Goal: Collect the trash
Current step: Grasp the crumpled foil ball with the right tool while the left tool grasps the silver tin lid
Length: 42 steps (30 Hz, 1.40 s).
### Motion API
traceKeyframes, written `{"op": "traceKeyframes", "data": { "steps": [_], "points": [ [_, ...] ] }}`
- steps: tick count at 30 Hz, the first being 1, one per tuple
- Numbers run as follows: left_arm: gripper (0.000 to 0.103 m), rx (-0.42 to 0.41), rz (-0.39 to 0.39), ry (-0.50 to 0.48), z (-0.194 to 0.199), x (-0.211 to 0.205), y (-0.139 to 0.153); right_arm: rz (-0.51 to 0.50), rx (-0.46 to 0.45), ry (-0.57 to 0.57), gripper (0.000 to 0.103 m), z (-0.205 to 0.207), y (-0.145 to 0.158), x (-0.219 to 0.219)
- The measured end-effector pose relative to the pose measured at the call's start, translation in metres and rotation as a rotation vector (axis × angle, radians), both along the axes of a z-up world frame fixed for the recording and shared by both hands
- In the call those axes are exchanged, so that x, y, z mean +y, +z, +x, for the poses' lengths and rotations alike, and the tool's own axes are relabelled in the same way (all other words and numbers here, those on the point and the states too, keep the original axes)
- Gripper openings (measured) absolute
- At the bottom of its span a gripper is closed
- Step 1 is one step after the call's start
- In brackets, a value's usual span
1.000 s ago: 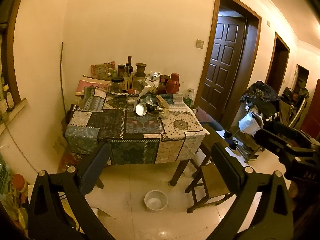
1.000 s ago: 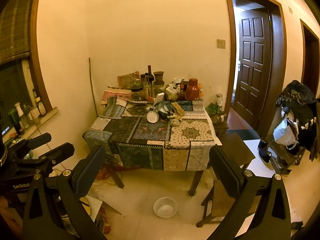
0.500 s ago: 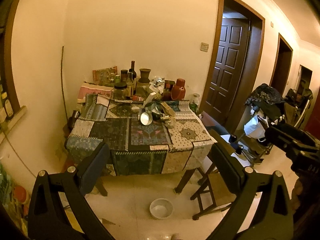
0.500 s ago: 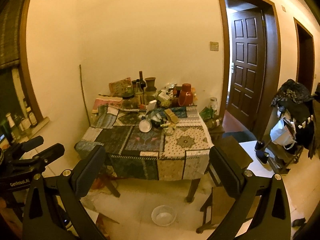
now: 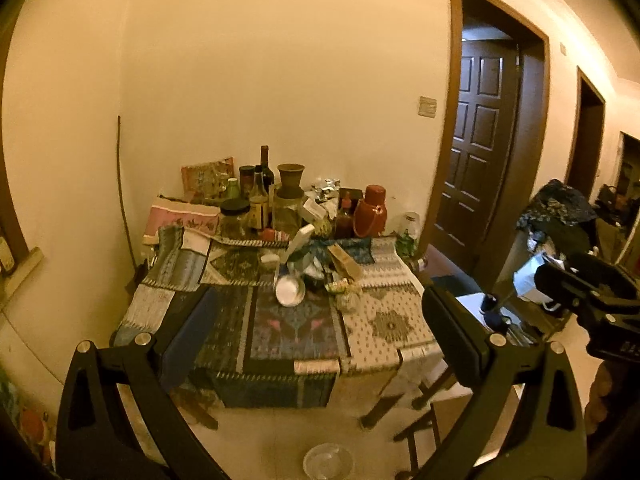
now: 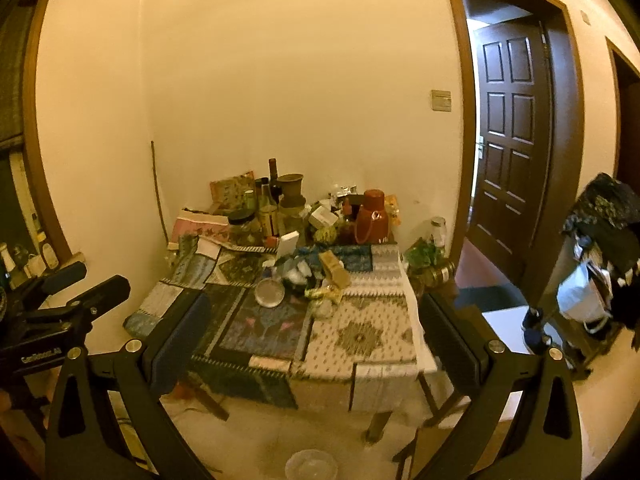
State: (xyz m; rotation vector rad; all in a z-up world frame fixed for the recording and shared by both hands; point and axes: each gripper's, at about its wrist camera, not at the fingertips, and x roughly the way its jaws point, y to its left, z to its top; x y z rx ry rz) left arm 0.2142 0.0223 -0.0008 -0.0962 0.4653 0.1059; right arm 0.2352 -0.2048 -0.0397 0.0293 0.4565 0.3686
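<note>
A table under a patchwork cloth (image 5: 384, 324) (image 6: 360, 336) stands against the wall ahead. Near its middle lies a heap of trash: a tipped white cup (image 5: 290, 290) (image 6: 270, 292), crumpled wrappers (image 5: 316, 264) (image 6: 298, 272), a small cardboard box (image 5: 344, 264) (image 6: 334, 268) and a yellow-green wrapper (image 5: 340, 287). My left gripper (image 5: 320, 332) is open and empty, well short of the table. My right gripper (image 6: 314, 332) is open and empty too, beside the left one. Each shows in the other's view, the right gripper body (image 5: 588, 292) at the right and the left gripper body (image 6: 68, 288) at the left.
Bottles, jars, a clay vase (image 5: 290, 182) and a red flask (image 5: 370, 212) crowd the table's far edge. A pale bowl (image 5: 328, 460) (image 6: 311, 466) sits on the floor in front. A wooden stool (image 5: 424, 428) stands at the table's right corner. A dark door (image 6: 512, 140) and a clothes-laden rack (image 6: 600, 240) are on the right.
Both grippers have moved closer to the table, which now fills more of each view. The floor bowl has slid to the bottom edge. Both stay open.
</note>
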Motion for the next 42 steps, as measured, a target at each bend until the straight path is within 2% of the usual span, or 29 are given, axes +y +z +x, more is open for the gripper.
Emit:
{"op": "traceKeyframes", "data": {
  "steps": [8,12,15,23,26,29,34,37,38,42],
  "points": [
    [0.102,0.013,-0.013,0.079,0.073,-0.002,-0.006,-0.032,0.017,0.040,0.103,0.073,-0.006,-0.009],
    [0.102,0.042,-0.022,0.111,0.111,0.012,-0.017,-0.052,0.059,0.049,0.103,0.106,-0.019,-0.003],
    [0.097,0.060,-0.024,0.130,0.133,0.027,-0.029,-0.076,0.091,0.050,0.103,0.129,-0.029,0.006],
    [0.089,0.154,-0.034,0.068,0.209,0.074,-0.071,-0.106,0.204,0.028,0.103,0.186,-0.064,0.040],
    [0.089,0.226,-0.033,0.029,0.243,0.093,-0.095,-0.129,0.290,0.008,0.103,0.216,-0.090,0.060],
    [0.089,0.320,-0.061,-0.018,0.279,0.114,-0.132,-0.135,0.377,0.007,0.103,0.239,-0.117,0.076],
    [0.087,0.434,-0.108,-0.055,0.315,0.133,-0.188,-0.132,0.521,-0.003,0.102,0.275,-0.168,0.101],
    [0.075,0.522,-0.135,-0.080,0.340,0.141,-0.225,-0.120,0.589,-0.013,0.099,0.292,-0.195,0.112],
    [0.074,0.535,-0.141,-0.083,0.345,0.141,-0.232,-0.111,0.621,-0.020,0.097,0.298,-0.206,0.114],
    [0.056,0.594,-0.187,-0.108,0.365,0.146,-0.266,-0.065,0.716,-0.045,0.085,0.317,-0.236,0.116]
  ]
}}
